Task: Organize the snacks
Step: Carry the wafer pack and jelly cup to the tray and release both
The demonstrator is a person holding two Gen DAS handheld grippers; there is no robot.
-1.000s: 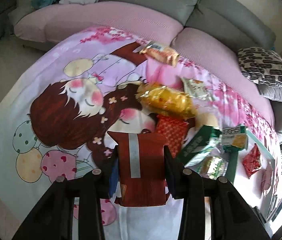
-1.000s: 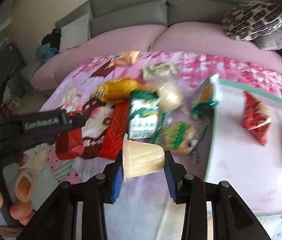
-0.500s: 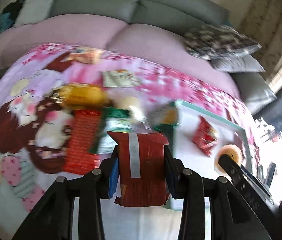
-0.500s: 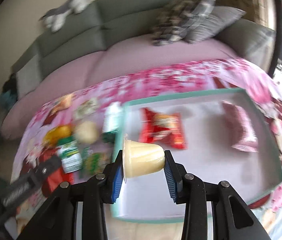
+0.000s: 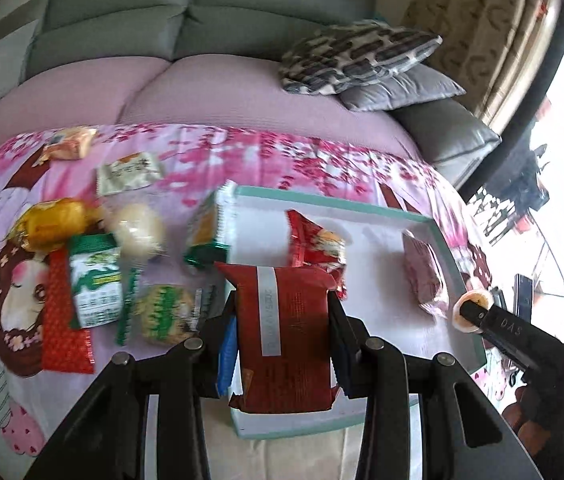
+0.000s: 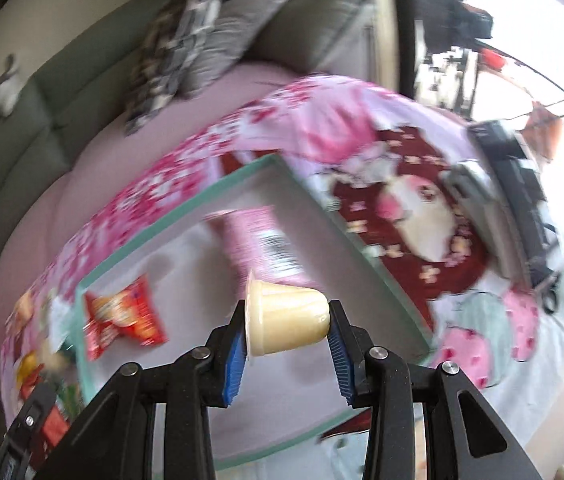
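Each claw, the left (image 5: 283,334) clamping a red packet (image 5: 287,336) and the right (image 6: 287,334) a jelly cup (image 6: 285,320), hung over the tray (image 5: 361,206), which held two snacks while many lay left of it.

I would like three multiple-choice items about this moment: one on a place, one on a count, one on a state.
1. Where does the pink packet lie?
A. inside the tray
B. on the sofa
C. between two fingers

2. How many packets lie in the tray?
A. none
B. two
C. five

3. What does the right gripper do?
A. stands open and empty
B. grips a red packet
C. grips a pale yellow jelly cup

Answers:
1 A: the packet rests on the white floor near the right wall.
2 B: only the pink one and a red and orange packet lie there.
3 C: both fingers press the cup's ends.
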